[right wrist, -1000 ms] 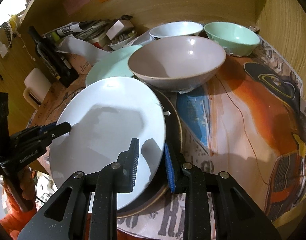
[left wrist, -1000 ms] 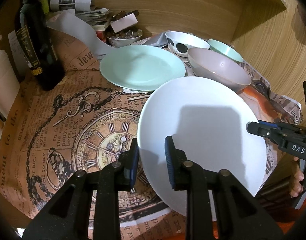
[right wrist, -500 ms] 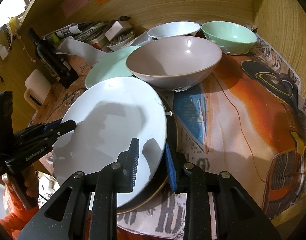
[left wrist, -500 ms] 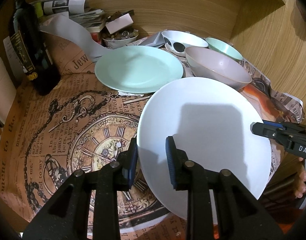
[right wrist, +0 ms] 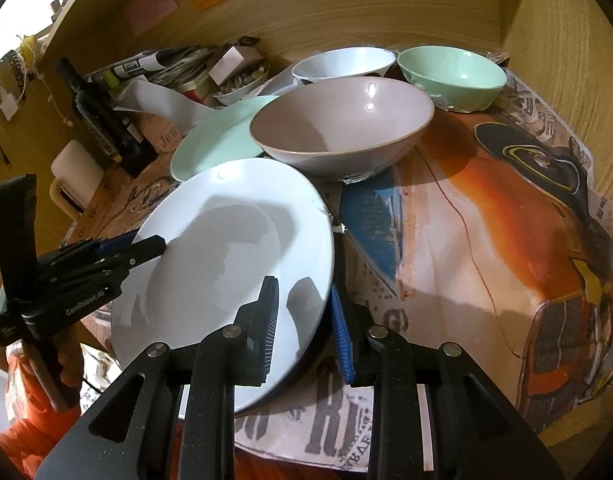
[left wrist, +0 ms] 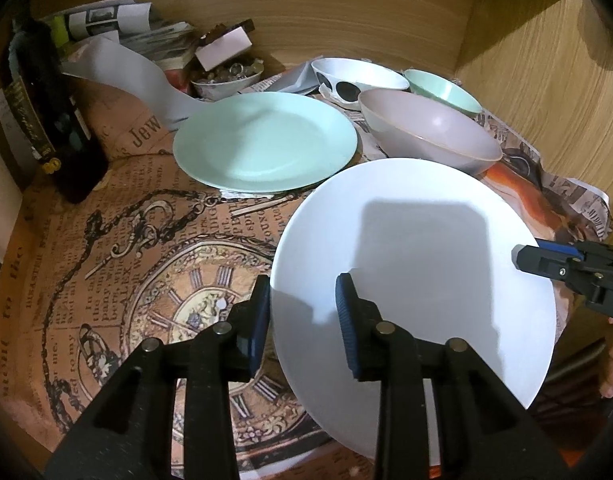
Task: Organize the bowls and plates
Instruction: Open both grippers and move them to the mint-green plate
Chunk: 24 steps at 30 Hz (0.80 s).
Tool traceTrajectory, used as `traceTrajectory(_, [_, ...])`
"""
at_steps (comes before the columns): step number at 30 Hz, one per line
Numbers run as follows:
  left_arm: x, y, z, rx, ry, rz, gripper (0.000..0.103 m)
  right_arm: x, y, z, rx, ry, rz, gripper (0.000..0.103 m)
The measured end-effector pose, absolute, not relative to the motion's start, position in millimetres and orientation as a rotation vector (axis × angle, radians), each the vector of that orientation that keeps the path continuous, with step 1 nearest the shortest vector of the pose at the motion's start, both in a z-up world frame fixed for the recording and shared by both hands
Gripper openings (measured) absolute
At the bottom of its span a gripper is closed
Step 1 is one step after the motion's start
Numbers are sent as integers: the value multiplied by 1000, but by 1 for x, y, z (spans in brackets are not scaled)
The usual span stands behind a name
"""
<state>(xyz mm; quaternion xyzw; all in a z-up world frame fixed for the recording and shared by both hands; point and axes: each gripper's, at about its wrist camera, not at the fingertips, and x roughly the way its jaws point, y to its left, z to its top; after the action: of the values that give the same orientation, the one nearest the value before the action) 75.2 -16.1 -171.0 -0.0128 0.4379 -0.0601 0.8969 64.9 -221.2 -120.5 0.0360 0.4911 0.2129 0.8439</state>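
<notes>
You are holding the smooth, round white plate (left wrist: 418,264) at the front of the paper-covered table (right wrist: 486,240). Your right hand-held gripper (right wrist: 304,328) is pinching its rim. Your left hand-held gripper (left wrist: 304,316) has just been opening its jaws around the opposite rim, and I cannot tell if it is gripping. Something dark (right wrist: 306,364) is hiding underneath.

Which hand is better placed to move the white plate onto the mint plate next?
Probably right: the right hand-held gripper is closed on the white plate's rim, while the left hand-held gripper has just been opening its jaws with the opposite rim between them. The mint plate lies just beyond.
</notes>
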Motion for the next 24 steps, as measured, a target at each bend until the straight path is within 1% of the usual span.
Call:
traceTrajectory(1, [76,-16,-172,-30,913,-131,31,64,-223,-118,57,1012,421,25])
traceTrajectory(2, [77,-16,-172,-36,906,-138,34,64,-224,-116,54,1000,418,25])
traceTrajectory(8, [81,-12,-168,-46,896,-131,34,72,-226,-118,72,1010,411,25])
traceTrajectory(12, [79,-1,-155,-54,855,-99,35,75,-223,-108,76,974,426,25])
traceTrajectory(13, [79,2,-152,-57,847,-94,36,77,-221,-102,74,957,433,26])
traceTrajectory(15, [78,10,-141,-66,815,-79,42,79,-217,-92,66,922,444,27])
traceTrajectory(17, [75,17,-129,-68,775,-60,47,84,-214,-82,62,885,454,30])
traceTrajectory(19, [72,23,-115,-66,729,-39,50,89,-210,-72,63,849,468,39])
traceTrajectory(20, [71,25,-110,-65,712,-34,53,92,-207,-66,62,829,474,40])
traceTrajectory(24, [68,36,-89,-64,632,-3,63,105,-194,-47,37,762,500,53])
